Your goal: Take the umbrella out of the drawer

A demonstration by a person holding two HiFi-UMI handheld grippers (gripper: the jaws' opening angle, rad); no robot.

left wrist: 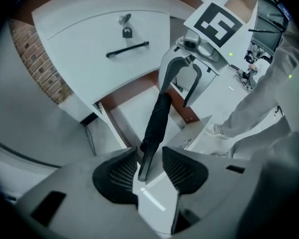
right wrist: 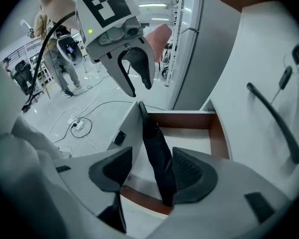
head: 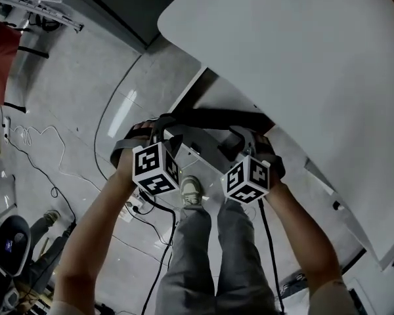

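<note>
Left gripper [head: 163, 125] and right gripper [head: 244, 135] sit side by side in the head view. Both point at a folded black umbrella [head: 217, 118] that lies crosswise over the open drawer [head: 197, 148], under the white desk top [head: 302, 58]. From up here I cannot tell whether it rests in the drawer or is already clear of it.

Seen from the left gripper view, the left gripper [left wrist: 145, 171] has its jaws partly apart around the umbrella's [left wrist: 158, 118] slim end. One pad is at it and a sliver of gap shows at the other. The bundle runs away over the drawer floor [left wrist: 129, 116] to the right gripper [left wrist: 179, 81], whose jaws straddle the far end.

Over in the right gripper view, the right gripper [right wrist: 152, 171] is likewise narrow but not closed. The umbrella [right wrist: 157, 148] leans on one pad, with clear space at the other. The left gripper [right wrist: 138, 81] hangs at the far tip, above the drawer's brown rim [right wrist: 217, 133].

It looks light, and probably stiff along its shaft, though the fabric wrap is soft and likely slick. A squeeze there would sink in before it bites, so I judge the firmer ends the better holds. With one gripper at each end it should lift level.
</note>
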